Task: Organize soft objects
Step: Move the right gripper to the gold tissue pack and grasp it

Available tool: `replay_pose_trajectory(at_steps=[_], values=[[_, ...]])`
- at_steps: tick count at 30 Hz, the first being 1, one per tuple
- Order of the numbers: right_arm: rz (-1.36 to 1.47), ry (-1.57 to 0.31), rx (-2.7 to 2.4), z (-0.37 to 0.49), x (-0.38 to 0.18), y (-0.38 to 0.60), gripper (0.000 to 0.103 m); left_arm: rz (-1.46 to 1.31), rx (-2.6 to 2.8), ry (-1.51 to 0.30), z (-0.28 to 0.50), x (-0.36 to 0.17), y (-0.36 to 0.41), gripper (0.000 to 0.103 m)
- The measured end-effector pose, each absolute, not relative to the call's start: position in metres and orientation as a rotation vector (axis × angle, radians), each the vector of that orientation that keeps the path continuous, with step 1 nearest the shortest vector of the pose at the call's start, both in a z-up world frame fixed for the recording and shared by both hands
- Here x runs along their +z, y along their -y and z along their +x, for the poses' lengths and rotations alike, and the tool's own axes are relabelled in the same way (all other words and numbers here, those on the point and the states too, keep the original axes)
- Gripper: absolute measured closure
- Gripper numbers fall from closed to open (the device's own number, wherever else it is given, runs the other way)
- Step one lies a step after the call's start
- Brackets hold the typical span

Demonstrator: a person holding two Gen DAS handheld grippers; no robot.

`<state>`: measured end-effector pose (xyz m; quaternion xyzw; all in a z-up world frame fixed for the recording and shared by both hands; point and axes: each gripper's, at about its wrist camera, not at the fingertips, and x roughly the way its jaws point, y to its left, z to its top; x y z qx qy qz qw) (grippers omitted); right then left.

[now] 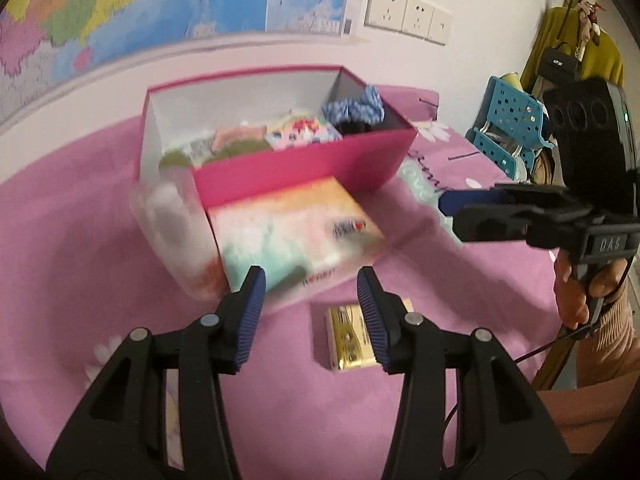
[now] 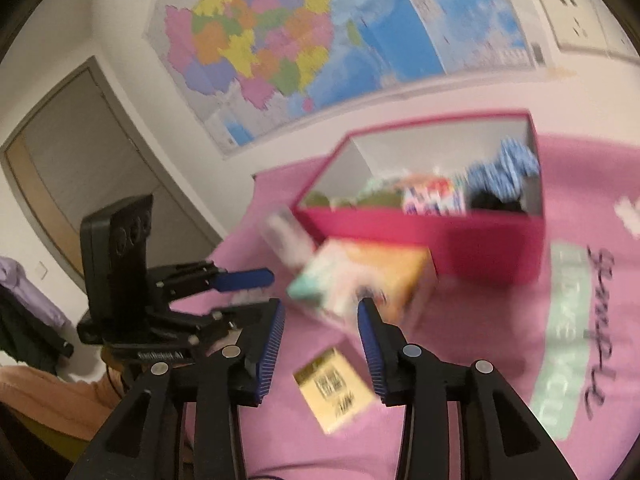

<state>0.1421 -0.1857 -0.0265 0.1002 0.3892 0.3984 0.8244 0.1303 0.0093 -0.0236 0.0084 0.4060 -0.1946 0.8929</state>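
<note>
A pink open box stands on the pink bedsheet. It holds a blue patterned scrunchie, a black item, patterned packs and green cloth. A pastel tissue pack lies against the box's front wall, and a small gold packet lies nearer to me. My left gripper is open just short of the tissue pack, holding nothing. My right gripper is open above the gold packet, also holding nothing.
A clear bag of white items leans on the box's left end. A wall map and sockets are behind. A blue plastic rack and a hanging yellow garment stand at the right. A door is to the left.
</note>
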Motion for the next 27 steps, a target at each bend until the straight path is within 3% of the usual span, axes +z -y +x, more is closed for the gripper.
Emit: replay_pose_trajectory(at_steps=[10,27], values=[[0.258,-0.981,0.802,0.129,-0.086,0.19,0.059,-0.002,-0.405,-0.929,0.116,-0.056,0.002,0.053],[0.282,-1.0,0.805,0.13,-0.105,0.18,0.059,-0.059,-0.46,-1.008,0.111,-0.082,0.008,0.056]])
